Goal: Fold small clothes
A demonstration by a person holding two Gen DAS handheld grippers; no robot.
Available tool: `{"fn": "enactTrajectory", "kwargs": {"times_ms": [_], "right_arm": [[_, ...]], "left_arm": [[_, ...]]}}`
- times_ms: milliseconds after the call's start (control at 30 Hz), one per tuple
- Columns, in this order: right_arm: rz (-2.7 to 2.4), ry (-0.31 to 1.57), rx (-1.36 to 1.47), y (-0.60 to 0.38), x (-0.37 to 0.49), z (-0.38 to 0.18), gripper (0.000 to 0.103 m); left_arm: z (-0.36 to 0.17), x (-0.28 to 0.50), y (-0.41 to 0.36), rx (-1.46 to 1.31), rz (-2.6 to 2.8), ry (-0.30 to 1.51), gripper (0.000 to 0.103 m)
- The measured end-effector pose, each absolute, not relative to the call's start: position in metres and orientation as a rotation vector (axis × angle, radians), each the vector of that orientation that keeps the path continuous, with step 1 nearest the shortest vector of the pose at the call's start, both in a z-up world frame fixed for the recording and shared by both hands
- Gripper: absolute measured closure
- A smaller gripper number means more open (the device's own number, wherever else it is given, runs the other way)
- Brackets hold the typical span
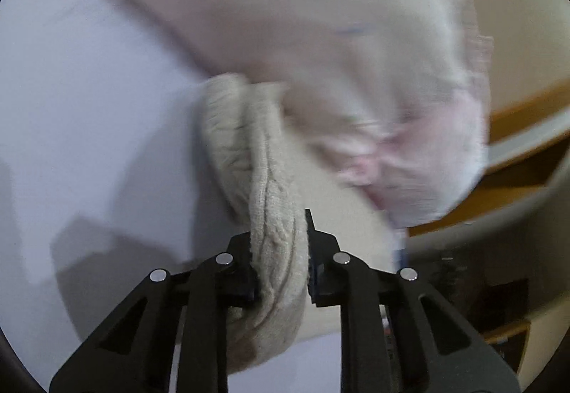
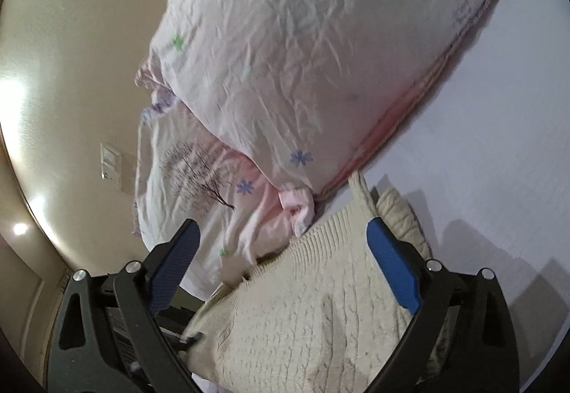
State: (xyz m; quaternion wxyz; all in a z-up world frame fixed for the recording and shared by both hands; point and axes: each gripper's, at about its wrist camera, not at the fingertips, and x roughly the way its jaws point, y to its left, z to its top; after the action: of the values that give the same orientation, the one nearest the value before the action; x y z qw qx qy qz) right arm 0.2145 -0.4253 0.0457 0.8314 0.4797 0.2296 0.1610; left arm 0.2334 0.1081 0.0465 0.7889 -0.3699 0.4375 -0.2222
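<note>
A cream cable-knit garment (image 1: 263,186) is bunched between the fingers of my left gripper (image 1: 279,250), which is shut on it. The same knit (image 2: 313,307) lies under my right gripper (image 2: 285,232), whose blue-padded fingers (image 2: 392,272) stand wide open above it, holding nothing. A pale pink printed garment (image 2: 285,54) with small flowers and a tree print lies behind the knit on the white surface (image 2: 481,143). It appears blurred in the left wrist view (image 1: 320,54).
The white surface (image 1: 71,108) runs to an edge near the pink garment. Beyond it are a beige wall (image 2: 71,72) with a switch plate (image 2: 110,161) and wooden trim (image 1: 527,115).
</note>
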Motion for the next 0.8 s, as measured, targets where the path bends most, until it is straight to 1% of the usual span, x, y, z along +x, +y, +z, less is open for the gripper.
{"fn": "enactTrajectory", "kwargs": {"times_ms": [100, 167, 200, 267, 300, 333, 400, 467, 533, 567, 600, 633, 667, 733, 800], "right_arm": [[0.335, 0.449, 1.007, -0.434, 0.208, 0.053, 0.008], [0.283, 0.423, 0.962, -0.440, 0.201, 0.061, 0.008], [0.255, 0.417, 0.934, -0.442, 0.198, 0.065, 0.008], [0.204, 0.411, 0.877, -0.448, 0.194, 0.071, 0.008], [0.188, 0.417, 0.858, -0.451, 0.194, 0.072, 0.008], [0.180, 0.427, 0.848, -0.454, 0.194, 0.072, 0.008], [0.173, 0.465, 0.849, -0.462, 0.195, 0.067, 0.008], [0.189, 0.509, 0.869, -0.469, 0.198, 0.063, 0.008], [0.230, 0.556, 0.891, -0.471, 0.203, 0.059, 0.004], [0.257, 0.613, 0.894, -0.468, 0.208, 0.056, 0.002], [0.282, 0.675, 0.884, -0.461, 0.215, 0.052, 0.002], [0.297, 0.711, 0.869, -0.456, 0.219, 0.050, 0.002], [0.304, 0.777, 0.833, -0.447, 0.226, 0.047, 0.002], [0.287, 0.868, 0.768, -0.431, 0.235, 0.039, 0.002], [0.282, 0.918, 0.738, -0.422, 0.240, 0.033, 0.002]], "left_arm": [[0.089, 0.237, 0.049, -0.756, -0.629, 0.871, 0.084], [0.107, 0.240, -0.011, -0.700, -0.751, 0.862, 0.084], [0.109, 0.242, -0.035, -0.677, -0.794, 0.868, 0.084], [0.100, 0.252, -0.113, -0.600, -0.908, 0.919, 0.084], [0.095, 0.256, -0.135, -0.571, -0.936, 0.945, 0.084], [0.083, 0.261, -0.171, -0.527, -0.988, 1.008, 0.084], [0.072, 0.262, -0.203, -0.491, -1.024, 1.083, 0.084], [0.079, 0.258, -0.203, -0.509, -1.074, 1.059, 0.083], [0.095, 0.254, -0.175, -0.510, -1.043, 0.968, 0.073], [0.101, 0.253, -0.158, -0.510, -1.001, 0.931, 0.049], [0.106, 0.251, -0.130, -0.512, -0.914, 0.880, 0.028], [0.107, 0.250, -0.107, -0.501, -0.820, 0.850, 0.024], [0.105, 0.250, -0.094, -0.483, -0.755, 0.840, 0.024], [0.088, 0.259, -0.065, -0.466, -0.621, 0.895, 0.022], [0.066, 0.272, -0.055, -0.501, -0.570, 1.001, 0.022]]}}
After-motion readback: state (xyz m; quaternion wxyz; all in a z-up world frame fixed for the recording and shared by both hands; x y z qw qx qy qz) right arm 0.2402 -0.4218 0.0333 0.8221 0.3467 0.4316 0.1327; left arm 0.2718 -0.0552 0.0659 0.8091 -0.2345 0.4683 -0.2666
